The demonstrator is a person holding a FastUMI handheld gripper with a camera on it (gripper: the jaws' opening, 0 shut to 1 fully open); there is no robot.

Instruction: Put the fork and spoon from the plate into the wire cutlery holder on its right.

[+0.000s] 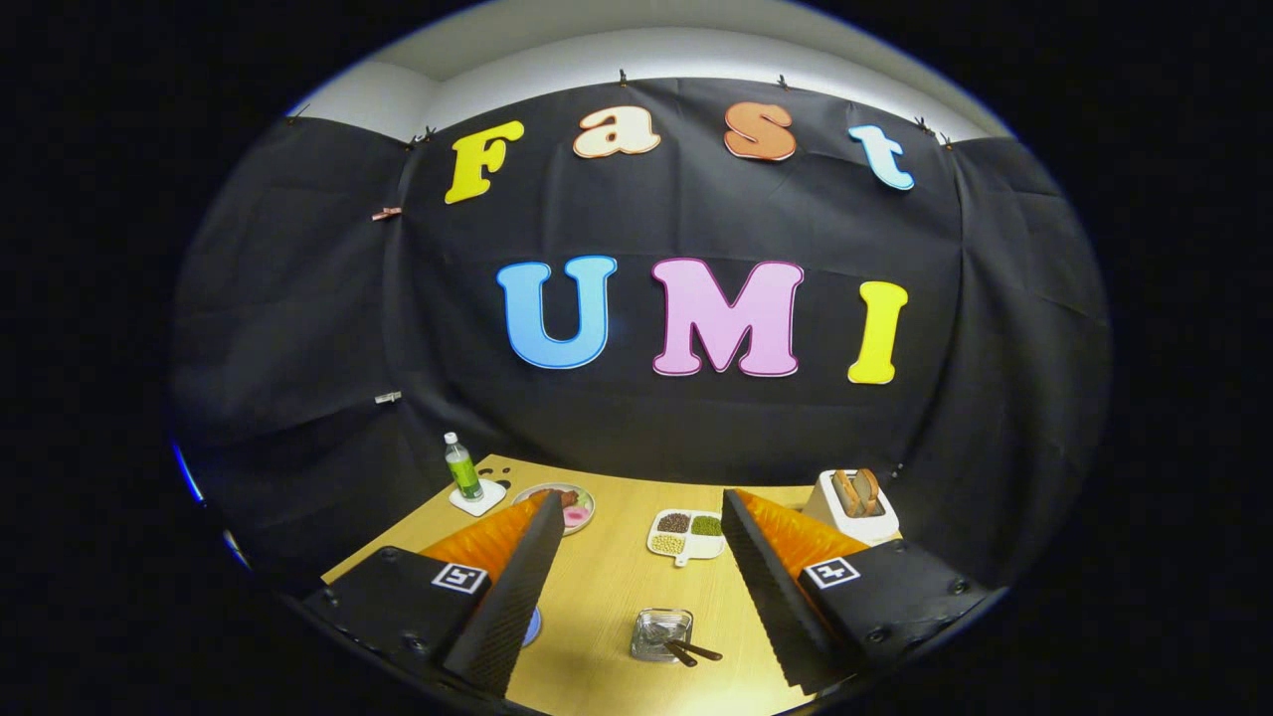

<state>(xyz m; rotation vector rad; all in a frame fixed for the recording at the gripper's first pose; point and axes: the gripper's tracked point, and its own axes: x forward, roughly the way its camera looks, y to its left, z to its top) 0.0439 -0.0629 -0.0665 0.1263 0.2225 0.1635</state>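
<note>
surface point(607, 597): light wood grain
bottle point(461, 467): green, white cap
wire cutlery holder point(659, 633): silver mesh, two dark handles
divided dish point(688, 535): white; brown, green, pale fillings
toaster point(853, 509): white, brown slices
plate point(532, 626): blue rim

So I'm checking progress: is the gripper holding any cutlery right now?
No. The gripper is open and empty above the wooden table, while two dark-handled utensils already stick out of the wire cutlery holder.

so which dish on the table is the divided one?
The white tray beyond the open gripper fingers: its compartments hold separate beans or grains. The round plate near the green bottle is undivided.
</note>
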